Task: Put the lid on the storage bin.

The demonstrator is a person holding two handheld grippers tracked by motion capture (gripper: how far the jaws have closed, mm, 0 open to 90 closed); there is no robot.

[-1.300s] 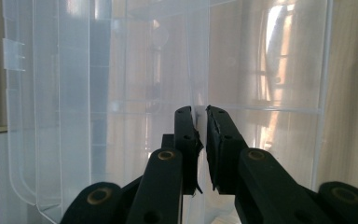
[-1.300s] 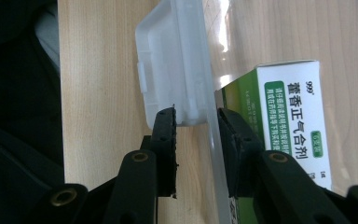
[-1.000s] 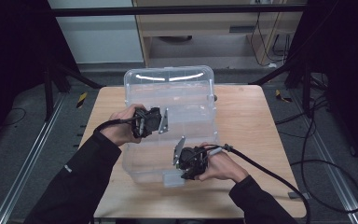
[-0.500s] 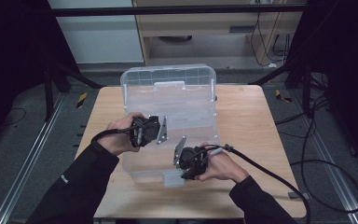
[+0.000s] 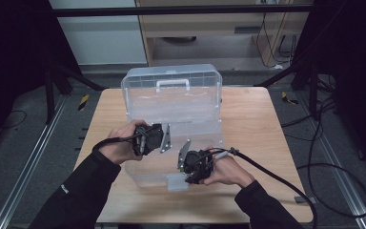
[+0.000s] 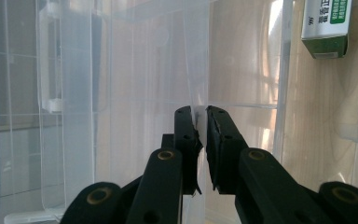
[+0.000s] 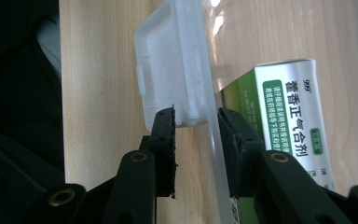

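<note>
Comparing with a second ago, I see my left gripper (image 5: 164, 139) has drawn the clear plastic storage box's (image 5: 171, 90) left wall nearer, jaws clenched on it; the right gripper (image 5: 185, 160) straddles the front latch (image 7: 168, 70), grip uncertain. Box on the wooden table (image 5: 252, 124); dim room, cables around.

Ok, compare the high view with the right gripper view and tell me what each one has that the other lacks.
High view alone: the whole wooden table, the box's raised lid with its handle, both hands, and the left gripper at the box's left wall. Right gripper view alone: the green and white carton inside the box, and its own jaws standing either side of the front wall by the white latch. Shared: the clear plastic box, the latch, the tabletop and the right gripper.
</note>
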